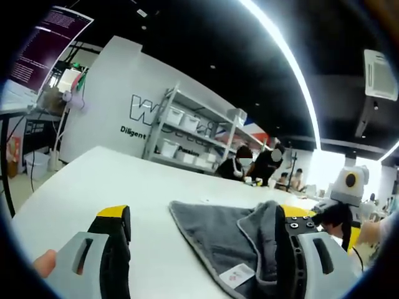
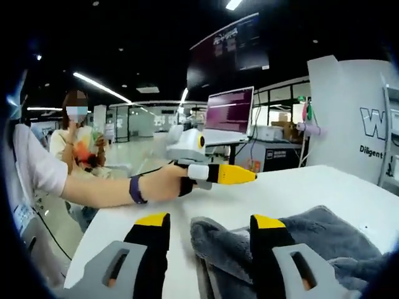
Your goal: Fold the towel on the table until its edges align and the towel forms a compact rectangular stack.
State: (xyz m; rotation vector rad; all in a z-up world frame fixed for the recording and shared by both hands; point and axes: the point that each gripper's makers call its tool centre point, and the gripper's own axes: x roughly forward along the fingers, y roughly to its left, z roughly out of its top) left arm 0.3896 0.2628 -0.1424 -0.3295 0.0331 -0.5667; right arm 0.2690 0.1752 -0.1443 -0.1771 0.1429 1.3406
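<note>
From where I stand, the grey towel (image 1: 234, 240) lies rumpled on the white table (image 1: 93, 180), and everything is best placed against it. In the left gripper view, the left gripper (image 1: 202, 249) has its fingers spread wide: the left finger (image 1: 115, 249) sits on bare table well to the towel's left, while the right one rests against a raised fold of cloth. A flat corner of the towel, with a small white label (image 1: 238, 274) near it, lies in the gap between them, nothing pinched yet. Beyond the towel's right side the other gripper comes into sight.

In the right gripper view, the right gripper (image 2: 209, 246) also stands open, one finger on bare table left of the towel's (image 2: 312, 243) near edge, the other pressed onto the bunched pile. The towel's bulk stretches away to the right.

Both look equally close, so I'd judge either could close on its edge. Nothing on the table blocks a fold; shelves (image 1: 187, 134) and seated people (image 1: 252, 165) sit far behind the towel.
</note>
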